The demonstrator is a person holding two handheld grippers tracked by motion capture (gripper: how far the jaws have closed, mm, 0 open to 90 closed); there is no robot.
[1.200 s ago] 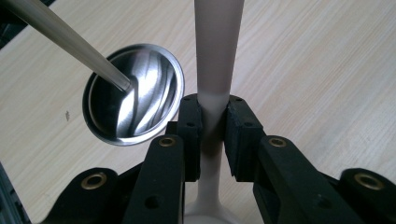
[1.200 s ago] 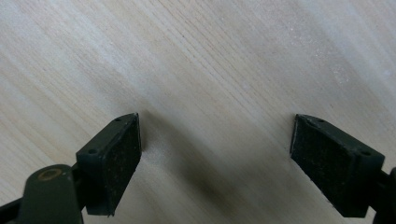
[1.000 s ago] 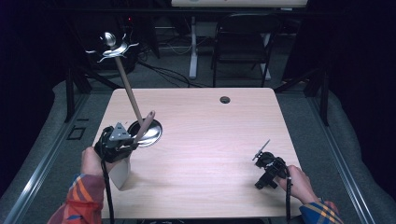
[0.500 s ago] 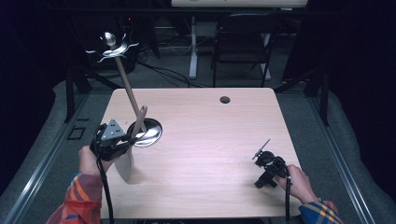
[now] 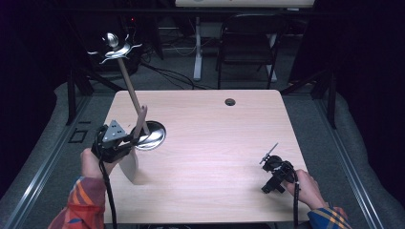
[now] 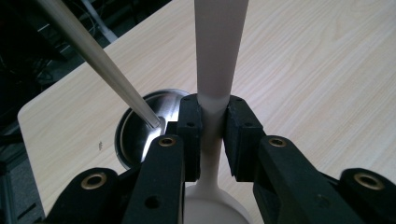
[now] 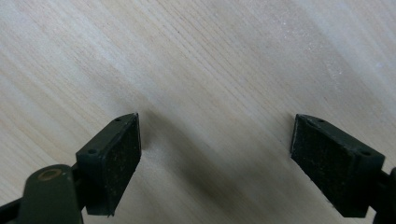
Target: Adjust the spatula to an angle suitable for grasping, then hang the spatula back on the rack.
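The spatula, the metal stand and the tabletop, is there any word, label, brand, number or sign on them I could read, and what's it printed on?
None: no readable text in any view.
The pale spatula, clamped in the left gripper, is plain.
The stand's shiny round base and wooden pole bear no label.
The wooden table shows bare grain, with one tiny dark speck too small to read as a mark.
The right gripper, jaws apart, has blank black pads.

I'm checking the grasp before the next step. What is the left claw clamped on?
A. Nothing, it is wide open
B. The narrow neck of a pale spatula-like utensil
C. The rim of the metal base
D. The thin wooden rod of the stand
B: in the left gripper view the left claw pads press both sides of the pale utensil at its narrow neck, while the wooden rod passes beside it.
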